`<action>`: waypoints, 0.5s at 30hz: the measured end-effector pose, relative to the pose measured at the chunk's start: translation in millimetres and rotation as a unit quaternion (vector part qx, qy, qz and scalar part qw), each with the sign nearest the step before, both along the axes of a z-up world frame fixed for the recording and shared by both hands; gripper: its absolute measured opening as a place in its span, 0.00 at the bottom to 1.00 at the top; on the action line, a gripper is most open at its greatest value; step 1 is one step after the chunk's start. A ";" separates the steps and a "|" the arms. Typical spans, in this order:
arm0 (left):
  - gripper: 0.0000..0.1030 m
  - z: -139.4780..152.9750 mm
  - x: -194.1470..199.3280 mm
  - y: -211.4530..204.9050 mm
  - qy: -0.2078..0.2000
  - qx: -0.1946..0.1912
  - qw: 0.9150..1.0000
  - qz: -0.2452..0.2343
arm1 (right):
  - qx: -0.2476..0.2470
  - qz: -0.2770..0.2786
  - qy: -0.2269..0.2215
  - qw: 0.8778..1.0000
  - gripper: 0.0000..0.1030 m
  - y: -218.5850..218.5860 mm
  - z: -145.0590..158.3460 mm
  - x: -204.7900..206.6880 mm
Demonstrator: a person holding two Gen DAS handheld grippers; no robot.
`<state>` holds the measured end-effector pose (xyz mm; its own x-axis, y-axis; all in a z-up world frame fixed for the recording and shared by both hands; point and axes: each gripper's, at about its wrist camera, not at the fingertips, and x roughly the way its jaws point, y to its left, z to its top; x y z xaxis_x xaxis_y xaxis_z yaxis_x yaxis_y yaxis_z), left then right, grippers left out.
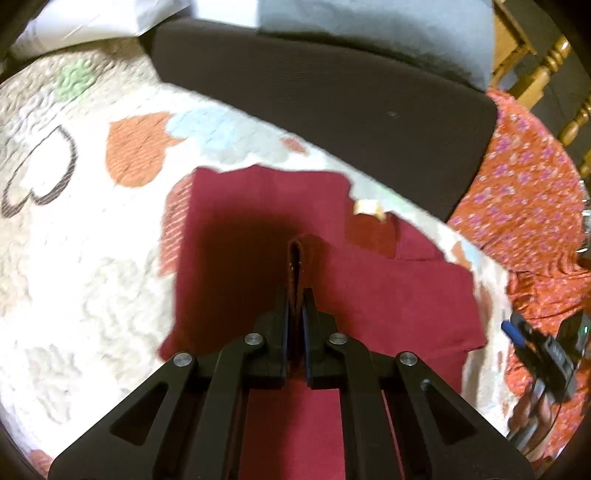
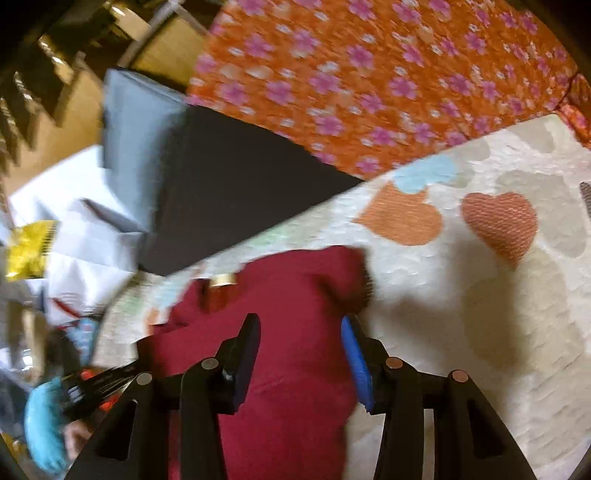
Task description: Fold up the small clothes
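Observation:
A small dark red garment [image 1: 258, 229] lies on a quilt with heart patterns [image 1: 74, 258]. My left gripper [image 1: 295, 291] is shut on a folded edge of the red garment and holds it above the rest of the cloth. A tan label [image 1: 367, 208] shows near the garment's neck. In the right wrist view the red garment [image 2: 288, 302] lies under my right gripper [image 2: 301, 325], which is open with the cloth between and below its fingers. The right gripper also shows at the right edge of the left wrist view [image 1: 517, 328].
A dark flat cushion [image 1: 332, 110] lies beyond the garment, with a grey pillow [image 1: 388, 33] and white cloth [image 1: 92, 22] behind it. An orange floral fabric [image 1: 524, 192] lies to the right. Wooden furniture [image 1: 554, 70] stands at the far right.

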<state>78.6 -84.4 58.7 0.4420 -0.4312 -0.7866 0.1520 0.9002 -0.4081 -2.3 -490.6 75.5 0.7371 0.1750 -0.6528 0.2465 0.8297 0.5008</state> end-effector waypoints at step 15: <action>0.05 -15.5 8.7 1.2 -0.005 0.052 0.998 0.021 | -0.040 0.015 0.026 0.999 0.04 -7.7 -18.9 73.6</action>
<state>87.3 -83.2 43.2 0.4657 -0.3289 -0.8215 0.1170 0.9431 -0.3112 71.3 -498.4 56.6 0.6963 0.1424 -0.7035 0.2446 0.8744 0.4191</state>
